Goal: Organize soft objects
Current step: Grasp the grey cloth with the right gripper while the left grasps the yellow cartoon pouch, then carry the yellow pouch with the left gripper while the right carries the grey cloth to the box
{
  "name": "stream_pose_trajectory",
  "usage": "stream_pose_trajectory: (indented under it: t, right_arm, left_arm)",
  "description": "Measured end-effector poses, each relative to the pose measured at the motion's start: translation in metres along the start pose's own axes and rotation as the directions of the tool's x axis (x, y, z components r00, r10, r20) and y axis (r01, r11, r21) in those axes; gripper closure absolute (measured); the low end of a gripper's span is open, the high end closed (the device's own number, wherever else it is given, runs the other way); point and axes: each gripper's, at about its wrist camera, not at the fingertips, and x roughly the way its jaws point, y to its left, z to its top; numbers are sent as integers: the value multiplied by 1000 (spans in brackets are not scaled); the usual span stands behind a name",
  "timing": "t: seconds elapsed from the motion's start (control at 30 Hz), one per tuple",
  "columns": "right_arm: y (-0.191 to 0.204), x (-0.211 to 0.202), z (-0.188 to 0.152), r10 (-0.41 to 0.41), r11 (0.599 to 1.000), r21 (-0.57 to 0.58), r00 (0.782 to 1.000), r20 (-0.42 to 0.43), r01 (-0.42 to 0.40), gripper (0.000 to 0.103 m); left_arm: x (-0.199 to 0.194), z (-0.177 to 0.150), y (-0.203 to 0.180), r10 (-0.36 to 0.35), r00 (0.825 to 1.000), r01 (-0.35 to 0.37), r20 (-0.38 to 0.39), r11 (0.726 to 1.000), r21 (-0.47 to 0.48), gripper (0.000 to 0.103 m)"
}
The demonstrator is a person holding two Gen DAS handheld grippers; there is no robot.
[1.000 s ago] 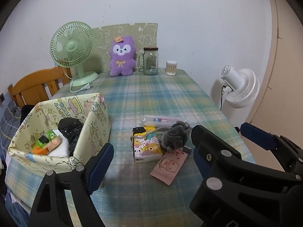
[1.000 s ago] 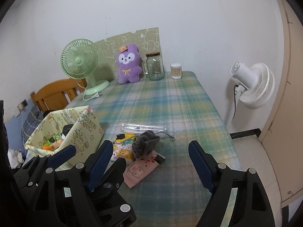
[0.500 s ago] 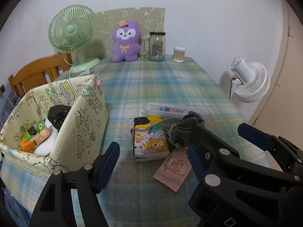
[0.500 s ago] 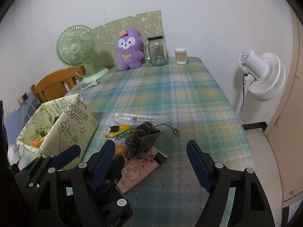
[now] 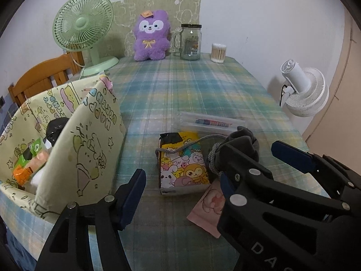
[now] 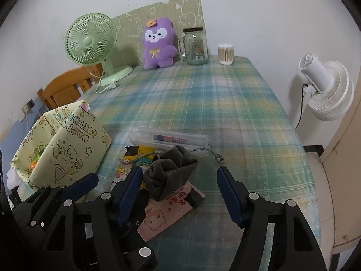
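Pouch [image 6: 172, 175], grey and crumpled, lies between the right tool's [image 6: 178, 184] spread fingers; left tool [image 5: 180, 186] gapes wide, empty.

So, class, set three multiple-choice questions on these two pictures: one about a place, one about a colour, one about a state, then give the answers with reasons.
1. Where does the plush toy sit?
A. At the far end of the table, between the desk fan and the glass jar
B. In the paper box
C. On the floor

2. What colour is the desk fan?
A. White
B. Pale green
C. Purple

3. How is the right gripper set?
A. Shut on the grey pouch
B. Shut on nothing
C. Open, its fingers either side of the grey pouch

Answers: 1 A, it sits by the wall between them. 2 B, cage and base are pale green. 3 C, a wide gap shows between the blue pads.
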Motion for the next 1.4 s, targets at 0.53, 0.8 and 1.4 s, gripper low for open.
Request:
stream_pose_trajectory:
  t: [0.53,0.8,1.4]
  right_arm:
    - [2,2,-2,19,999,-27,1000,17,-19,71]
    - [-5,-1,0,-44,999,-8,998,44,44,72]
    - [0,-11,-1,-60,998,13,996,61,60,72]
  left_arm:
    - [15,1,2,0,999,0,-34,1000,-4,33]
    - [22,5,-3,1,1000,0,-30,1000,15,37]
    - [16,10,0,-4,999,4,-43,1000,14,53]
